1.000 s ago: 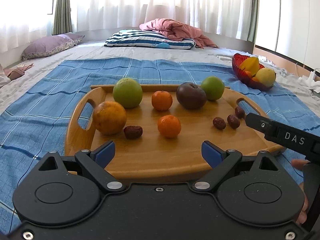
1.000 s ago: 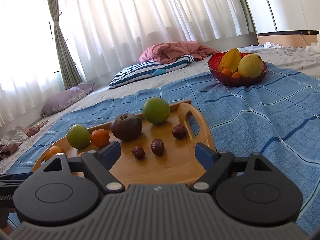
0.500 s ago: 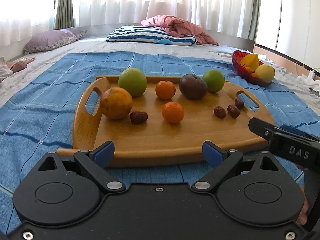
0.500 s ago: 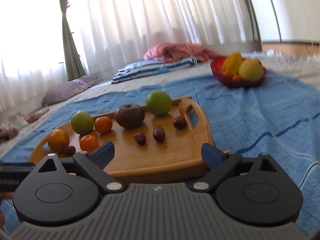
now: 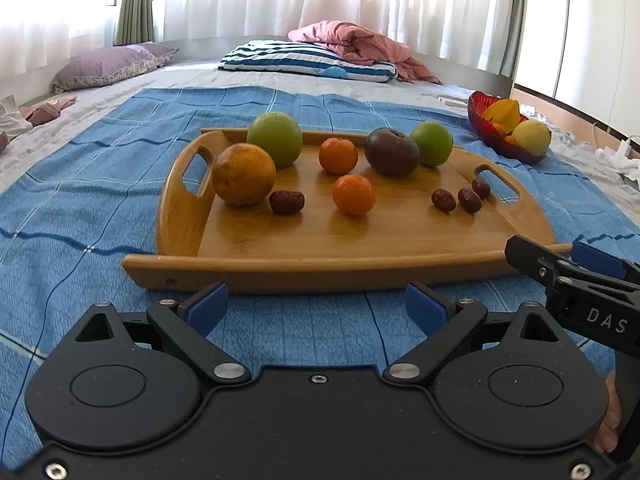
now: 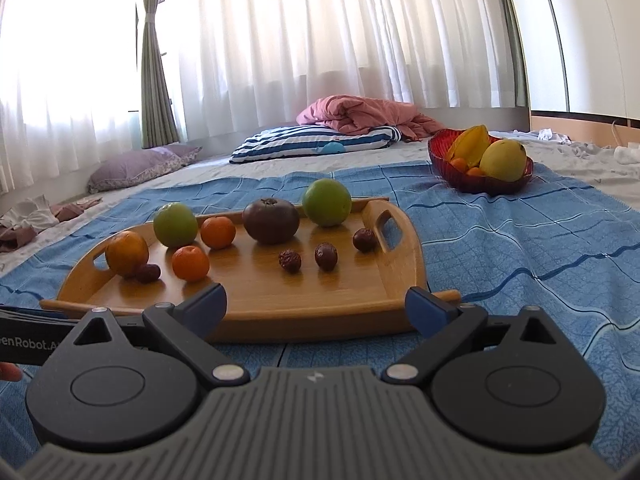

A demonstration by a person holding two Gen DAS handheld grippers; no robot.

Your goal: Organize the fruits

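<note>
A wooden tray point(image 5: 360, 264) point(image 6: 312, 312) lies on a blue checked cloth and holds several fruits: a large orange point(image 5: 243, 174), two green apples point(image 5: 274, 139) point(image 5: 432, 143), two small tangerines point(image 5: 338, 155) point(image 5: 354, 194), a dark purple fruit point(image 5: 392, 153) and several brown dates point(image 5: 286, 202) point(image 5: 443, 200). My left gripper point(image 5: 316, 306) is open and empty, just short of the tray's near edge. My right gripper point(image 6: 316, 308) is open and empty at the tray's near right edge, and shows in the left wrist view point(image 5: 560, 268).
A red glass bowl point(image 5: 492, 136) point(image 6: 472, 184) with a yellow fruit, starfruit and small oranges sits at the back right on the cloth. A striped pillow point(image 5: 304, 60), a pink blanket point(image 5: 352, 40) and a purple pillow point(image 5: 108, 66) lie further back before the curtains.
Both grippers have pulled back from over the tray to its near edge; the tray and fruits have not moved. Both stay open.
</note>
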